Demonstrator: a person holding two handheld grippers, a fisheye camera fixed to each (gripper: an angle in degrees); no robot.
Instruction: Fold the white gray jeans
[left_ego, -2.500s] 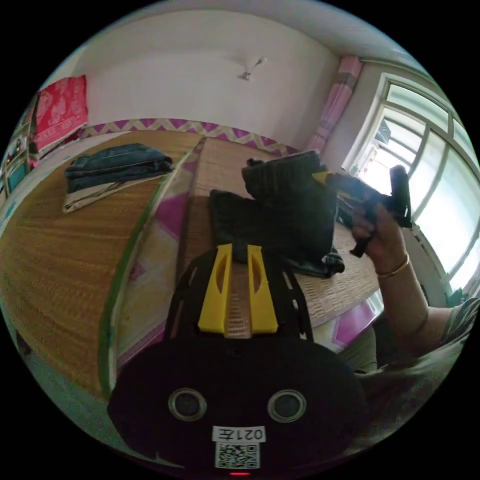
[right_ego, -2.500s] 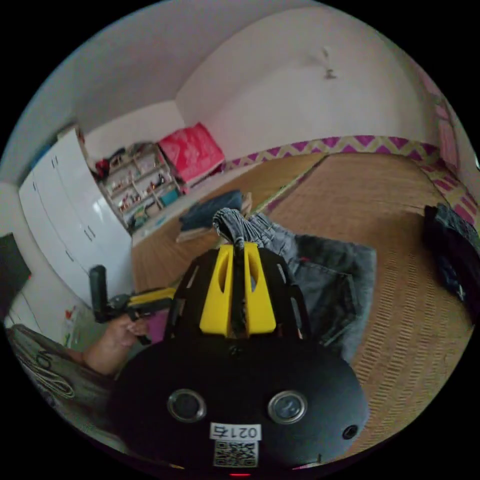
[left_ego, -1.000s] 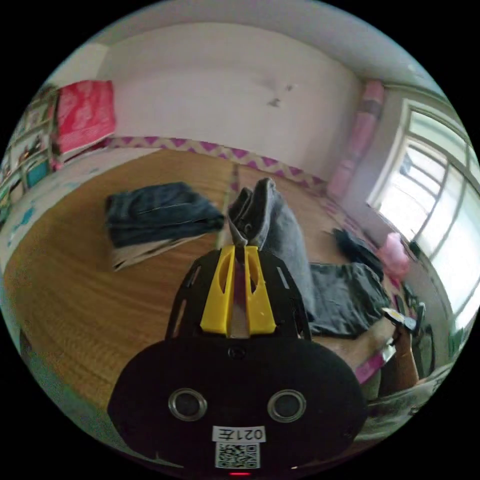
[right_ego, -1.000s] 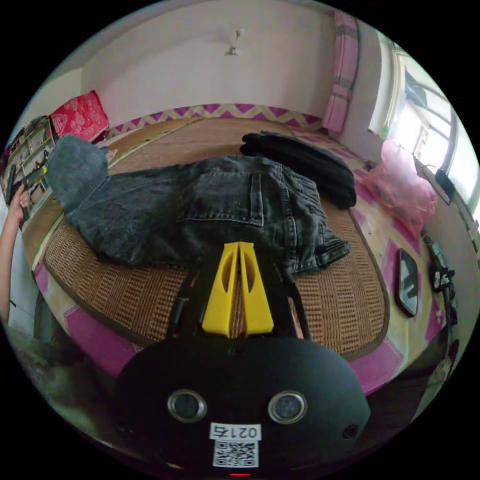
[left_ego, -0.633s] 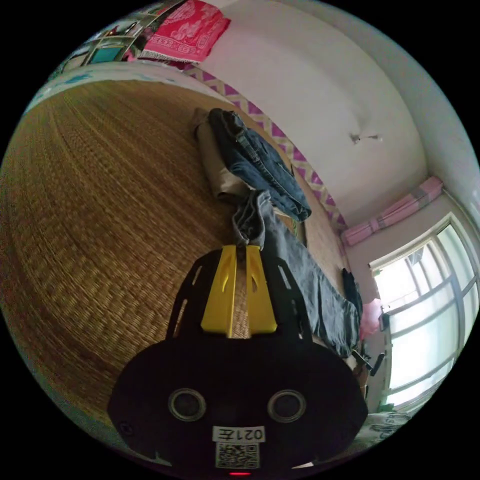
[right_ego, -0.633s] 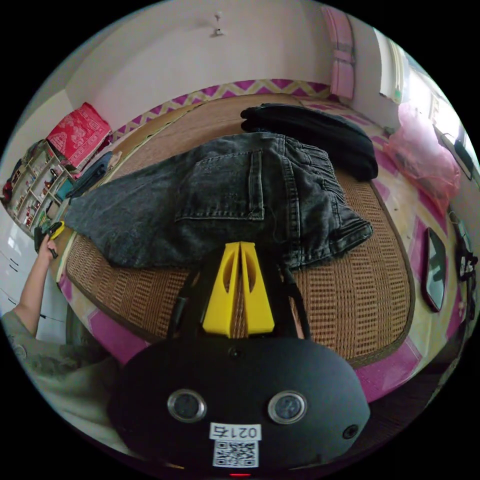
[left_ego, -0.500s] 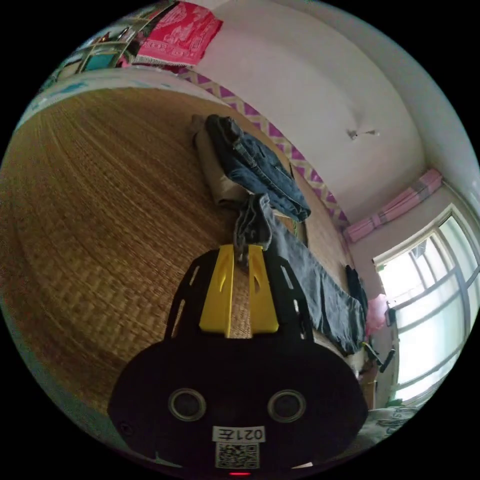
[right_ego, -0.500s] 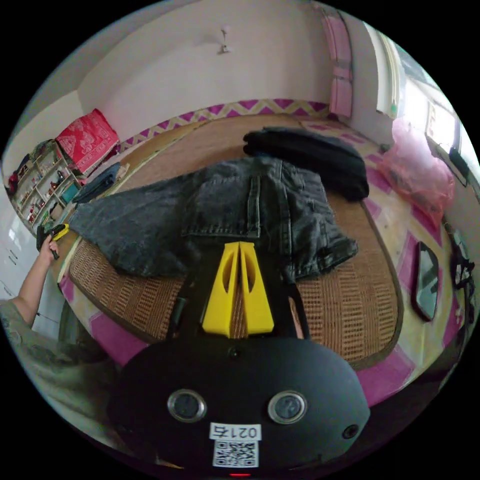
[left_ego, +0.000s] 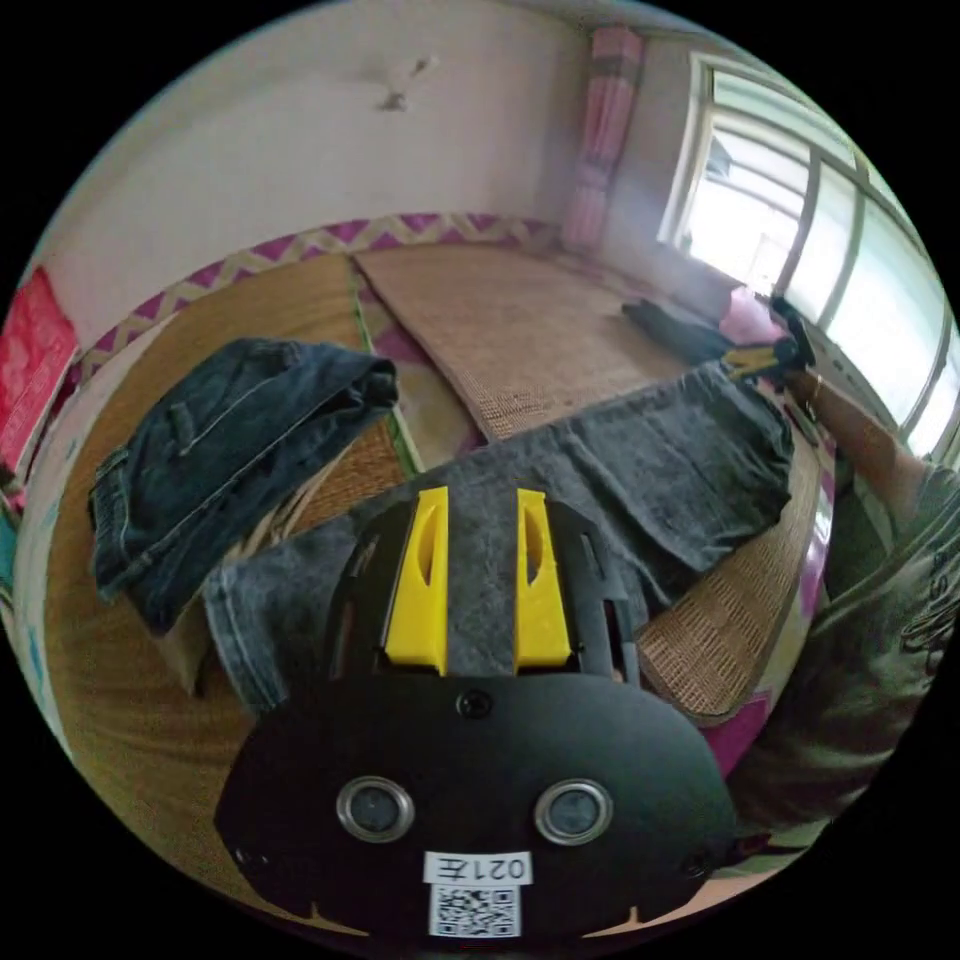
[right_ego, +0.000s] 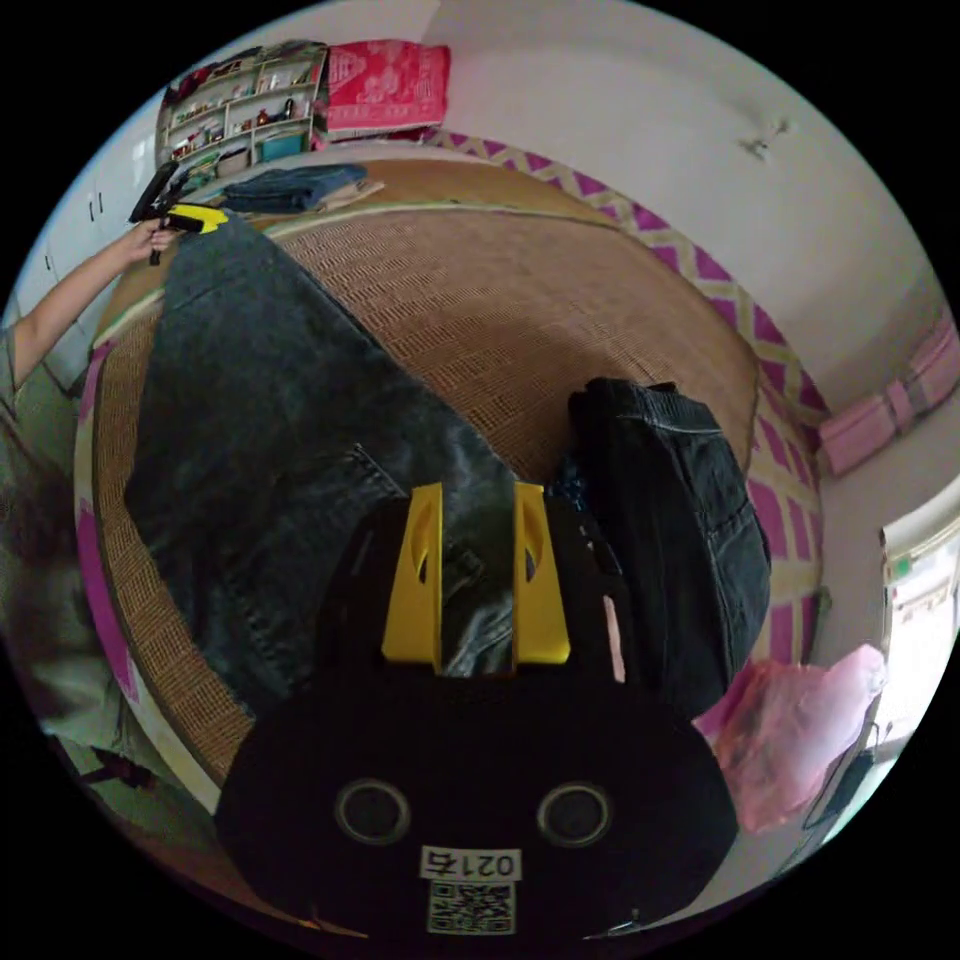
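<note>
We hold both hand-held grippers wide apart over the gray jeans (left_ego: 640, 470), left hand-held gripper (left_ego: 478, 570) above the hem, right hand-held gripper (right_ego: 477, 575) above the waist, legs running lengthwise between them.

The gray jeans (right_ego: 270, 400) lie stretched flat along the woven mat (right_ego: 520, 300). The right gripper (right_ego: 476, 560) hovers over their near end, yellow jaws spread apart with denim showing between them. At the far end a hand (right_ego: 150, 236) holds the left gripper (right_ego: 205, 218) at the leg hem. A folded black garment (right_ego: 680, 500) sits just beside the jeans, a pink bag (right_ego: 800, 730) past it.
</note>
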